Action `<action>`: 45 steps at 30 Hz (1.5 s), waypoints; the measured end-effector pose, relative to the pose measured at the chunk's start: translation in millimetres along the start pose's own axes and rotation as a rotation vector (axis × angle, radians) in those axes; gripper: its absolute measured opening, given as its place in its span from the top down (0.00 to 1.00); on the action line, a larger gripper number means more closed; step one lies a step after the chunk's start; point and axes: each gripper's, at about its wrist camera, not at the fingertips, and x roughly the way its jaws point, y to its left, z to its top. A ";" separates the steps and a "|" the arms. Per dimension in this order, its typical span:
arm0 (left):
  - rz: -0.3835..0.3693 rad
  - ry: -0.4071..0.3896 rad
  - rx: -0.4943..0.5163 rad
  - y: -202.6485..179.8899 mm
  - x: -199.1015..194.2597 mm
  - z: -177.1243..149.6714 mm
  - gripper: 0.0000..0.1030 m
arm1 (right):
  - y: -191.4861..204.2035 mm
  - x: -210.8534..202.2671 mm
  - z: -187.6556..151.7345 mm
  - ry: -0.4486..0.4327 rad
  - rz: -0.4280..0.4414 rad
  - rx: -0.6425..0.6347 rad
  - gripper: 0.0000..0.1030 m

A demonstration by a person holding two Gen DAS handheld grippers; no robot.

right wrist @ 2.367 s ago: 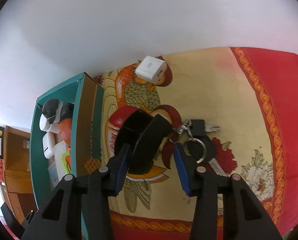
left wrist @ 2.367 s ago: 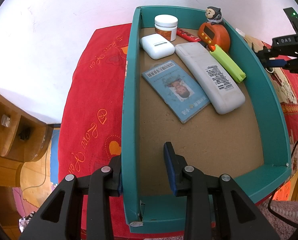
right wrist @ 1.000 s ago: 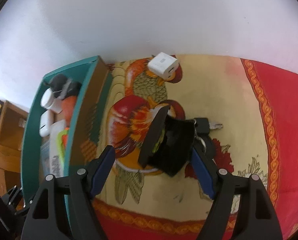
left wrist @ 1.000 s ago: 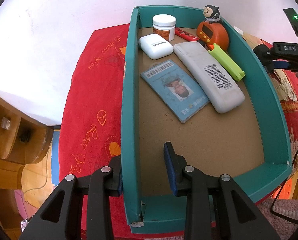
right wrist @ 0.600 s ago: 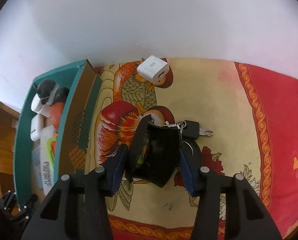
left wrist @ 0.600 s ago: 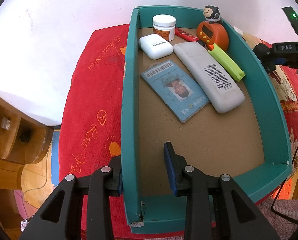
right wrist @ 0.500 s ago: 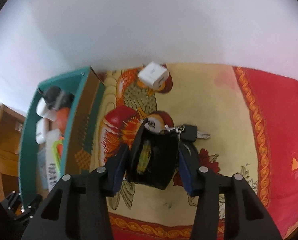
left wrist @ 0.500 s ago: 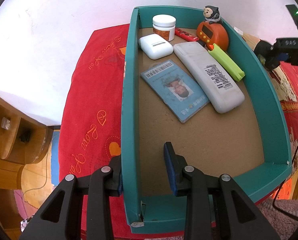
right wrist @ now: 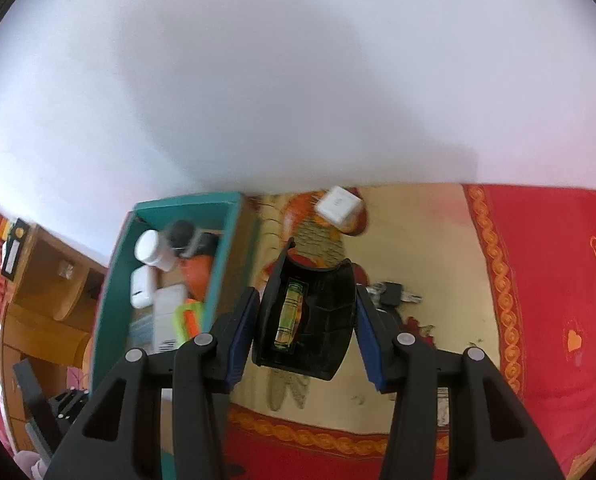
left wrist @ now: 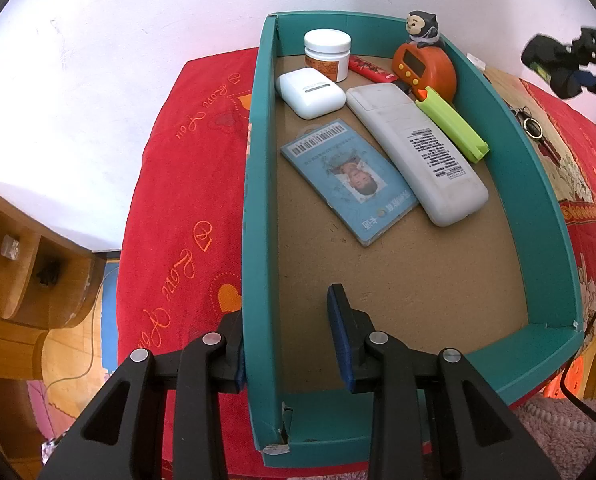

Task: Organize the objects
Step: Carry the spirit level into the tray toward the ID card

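The left claw [left wrist: 294, 340] points steeply down and is clamped on the near left wall of the teal box [left wrist: 258, 208], its outer pad mostly hidden behind that wall. The right claw [right wrist: 304, 326] is clamped on a black pouch [right wrist: 318, 320] lifted clear of the patterned cloth [right wrist: 438, 248], something green and yellow inside too blurred to name. Farther off, keys [right wrist: 394, 294] lie half hidden behind the pouch and a white cube [right wrist: 338, 204] sits near the wall, while box contents smear together.
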 end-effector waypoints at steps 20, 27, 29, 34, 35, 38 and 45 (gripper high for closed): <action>-0.007 0.002 -0.002 -0.6 4.7 3.2 0.68 | 122.8 26.7 -19.8 0.093 0.212 -0.236 0.55; -0.007 0.001 -0.001 -1.5 3.5 2.0 0.68 | 157.5 69.8 -39.9 0.200 0.249 -0.287 0.55; -0.007 0.001 -0.001 -1.4 3.7 2.4 0.68 | 165.5 79.0 -43.5 0.222 0.254 -0.303 0.55; -0.009 0.000 -0.002 -1.5 4.1 3.3 0.68 | 178.6 99.5 -48.3 0.262 0.246 -0.329 0.55; -0.009 0.000 -0.002 -1.5 4.1 3.3 0.68 | 179.9 102.2 -49.8 0.267 0.243 -0.333 0.55; -0.010 -0.001 -0.002 -2.4 5.0 4.8 0.68 | 183.1 107.5 -51.9 0.277 0.240 -0.342 0.55; -0.010 -0.001 -0.003 -2.3 5.6 5.4 0.68 | 188.9 114.1 -56.5 0.292 0.231 -0.361 0.55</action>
